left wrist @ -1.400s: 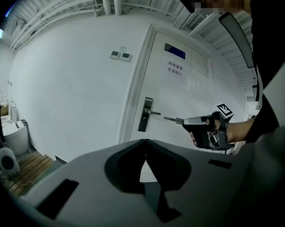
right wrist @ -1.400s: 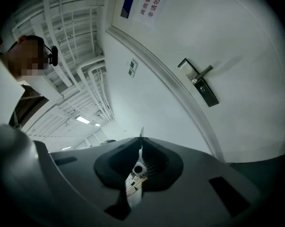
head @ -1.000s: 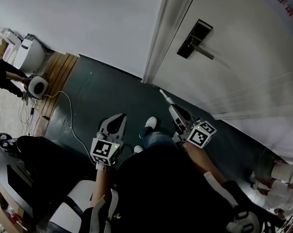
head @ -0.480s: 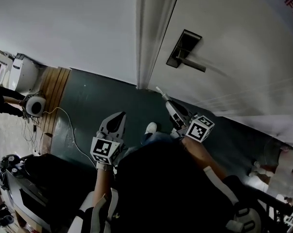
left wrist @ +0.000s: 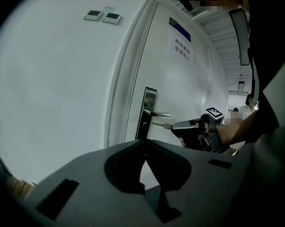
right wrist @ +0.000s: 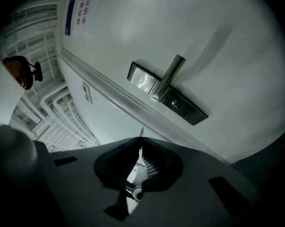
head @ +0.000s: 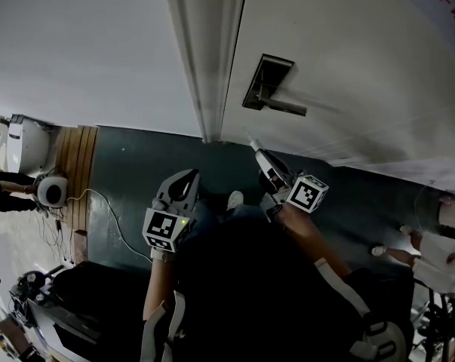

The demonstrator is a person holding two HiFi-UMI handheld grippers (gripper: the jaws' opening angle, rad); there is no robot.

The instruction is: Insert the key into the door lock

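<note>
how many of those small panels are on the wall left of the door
2. One wall panel sits high on the wall left of the door frame; the second wall panel is just to its right. Others could be out of view.

The right gripper (head: 262, 157) is dark grey, and its cube (head: 308, 193) is white with black square markers. The left gripper (head: 183, 179) has the same colours. The key (right wrist: 141, 134) at the right gripper's tips is pale silver. Ahead of it the door (head: 363, 74) is plain white. The lock plate (right wrist: 185, 109) is part dark grey, part shiny silver, and the handle (right wrist: 170, 74) is dull silver. Higher up the door, a sign (right wrist: 70, 8) has a blue band and red characters. Below both grippers the floor (head: 136, 164) is dark teal. Brown wooden boards (head: 75, 153) lie beyond the left gripper's outer side.
</note>
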